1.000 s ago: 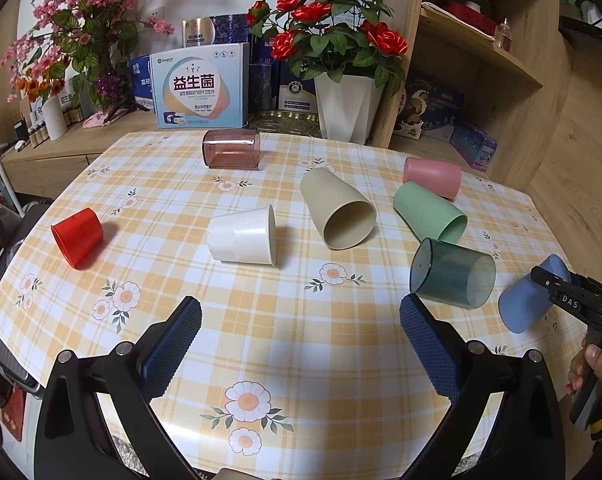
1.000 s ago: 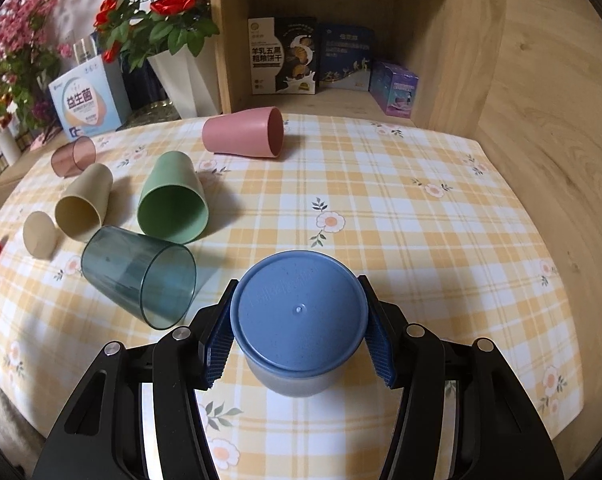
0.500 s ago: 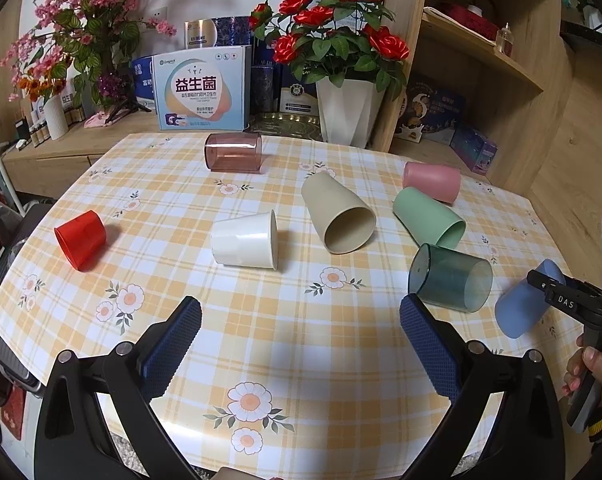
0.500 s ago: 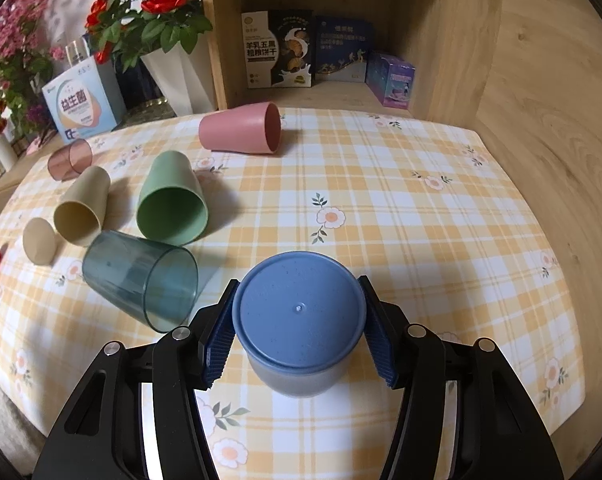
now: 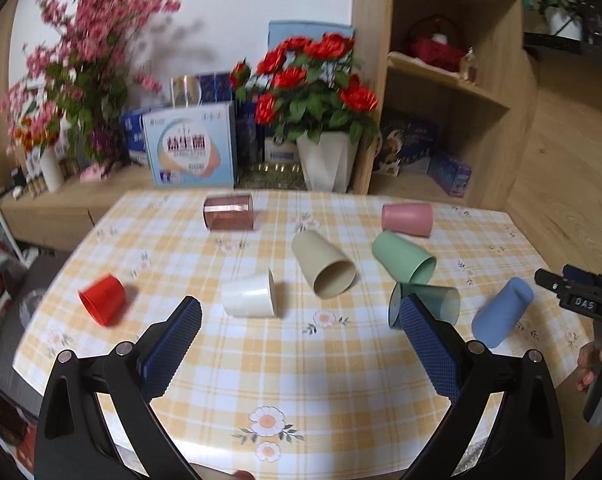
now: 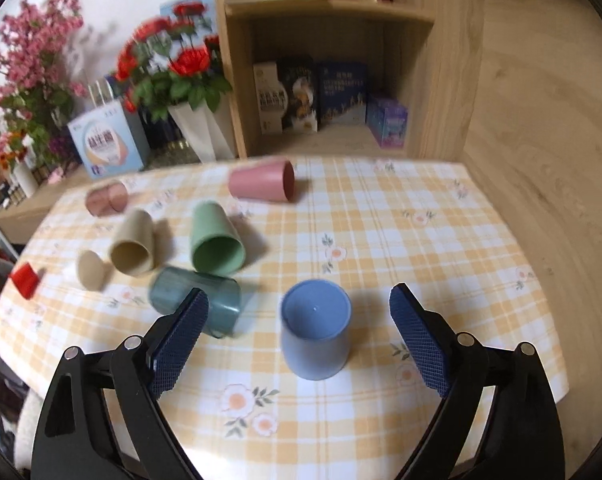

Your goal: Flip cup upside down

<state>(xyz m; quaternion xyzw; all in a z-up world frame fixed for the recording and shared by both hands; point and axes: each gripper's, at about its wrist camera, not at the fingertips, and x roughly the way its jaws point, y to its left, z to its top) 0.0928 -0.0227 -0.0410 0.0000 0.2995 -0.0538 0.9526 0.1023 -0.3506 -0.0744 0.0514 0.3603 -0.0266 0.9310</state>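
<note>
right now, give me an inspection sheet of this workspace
surface: yellow checked floral tablecloth, flat
job's things: blue plastic cup stands mouth down, base up
clutter: plastic cups on their sides: red cup, white cup, beige cup, green cup, pink cup, translucent teal cup, translucent brown cup
grippers: left gripper open, empty; right gripper open, either side of the blue cup, not touching
cables: nothing seen
surroundings: red roses in white vase, wooden shelf

The worktop (image 6: 421,248) wears yellow-and-white plaid with daisies. On it: a blue cup (image 6: 316,334), teal translucent cup (image 6: 221,300), green cup (image 6: 216,240), pink cup (image 6: 261,181), beige cup (image 6: 133,244), red cup (image 5: 103,299). The tongs' pads (image 6: 419,340) are dark blue.
</note>
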